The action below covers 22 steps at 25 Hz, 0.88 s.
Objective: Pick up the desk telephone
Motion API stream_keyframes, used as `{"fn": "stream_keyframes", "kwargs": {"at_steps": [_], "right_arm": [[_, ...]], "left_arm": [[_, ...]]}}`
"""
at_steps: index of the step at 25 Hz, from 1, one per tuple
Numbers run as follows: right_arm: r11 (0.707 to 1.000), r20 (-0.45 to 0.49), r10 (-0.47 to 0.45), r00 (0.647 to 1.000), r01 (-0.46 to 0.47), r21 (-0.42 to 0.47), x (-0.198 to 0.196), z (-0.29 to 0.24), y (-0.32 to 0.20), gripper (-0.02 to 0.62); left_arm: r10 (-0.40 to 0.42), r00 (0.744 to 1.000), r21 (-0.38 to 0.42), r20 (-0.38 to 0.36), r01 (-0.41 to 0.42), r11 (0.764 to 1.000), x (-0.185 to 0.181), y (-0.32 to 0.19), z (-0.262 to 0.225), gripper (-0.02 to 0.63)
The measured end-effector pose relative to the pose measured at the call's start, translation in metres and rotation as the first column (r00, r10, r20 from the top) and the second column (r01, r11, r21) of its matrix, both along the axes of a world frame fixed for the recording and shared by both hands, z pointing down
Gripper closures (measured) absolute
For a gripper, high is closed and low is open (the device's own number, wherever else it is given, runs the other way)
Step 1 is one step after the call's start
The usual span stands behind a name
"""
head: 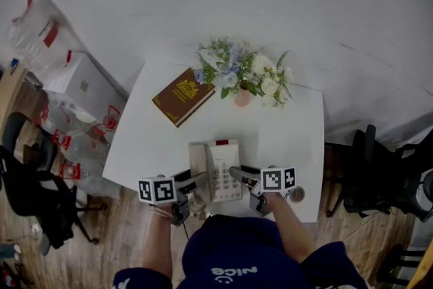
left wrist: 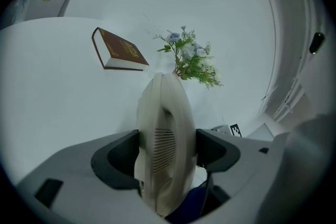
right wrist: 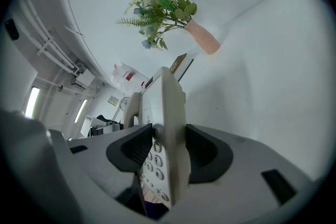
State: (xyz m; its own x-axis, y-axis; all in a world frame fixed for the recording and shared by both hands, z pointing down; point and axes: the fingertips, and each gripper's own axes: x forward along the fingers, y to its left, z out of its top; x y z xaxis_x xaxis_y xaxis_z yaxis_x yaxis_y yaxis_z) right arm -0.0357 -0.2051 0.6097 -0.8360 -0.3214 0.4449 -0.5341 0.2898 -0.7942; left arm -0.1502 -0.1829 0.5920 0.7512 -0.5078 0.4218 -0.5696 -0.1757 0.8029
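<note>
The cream desk telephone (head: 220,166) lies at the near edge of the white table (head: 155,139), handset on its left side, keypad on the right. My left gripper (head: 196,181) is shut on the handset side; in the left gripper view the grilled cream body (left wrist: 163,134) fills the gap between the jaws. My right gripper (head: 240,174) is shut on the keypad side, and the right gripper view shows the keypad edge (right wrist: 165,128) clamped between both pads. Whether the phone is off the table cannot be told.
A brown book (head: 183,96) lies at the table's back left. A pink vase of flowers (head: 242,78) stands at the back centre. A small round object (head: 296,195) sits near the front right corner. Boxes and bags (head: 74,91) and black chairs (head: 27,179) flank the table.
</note>
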Motion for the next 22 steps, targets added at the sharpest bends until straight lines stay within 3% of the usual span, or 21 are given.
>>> {"fn": "stream_keyframes", "kwargs": {"at_steps": [22], "right_arm": [[0.984, 0.019, 0.019, 1.000, -0.022, 0.175, 0.028, -0.071, 0.011, 0.380]], "left_arm": [[-0.053, 0.999, 0.181, -0.008, 0.053, 0.982, 0.024, 0.011, -0.070, 0.256]]}}
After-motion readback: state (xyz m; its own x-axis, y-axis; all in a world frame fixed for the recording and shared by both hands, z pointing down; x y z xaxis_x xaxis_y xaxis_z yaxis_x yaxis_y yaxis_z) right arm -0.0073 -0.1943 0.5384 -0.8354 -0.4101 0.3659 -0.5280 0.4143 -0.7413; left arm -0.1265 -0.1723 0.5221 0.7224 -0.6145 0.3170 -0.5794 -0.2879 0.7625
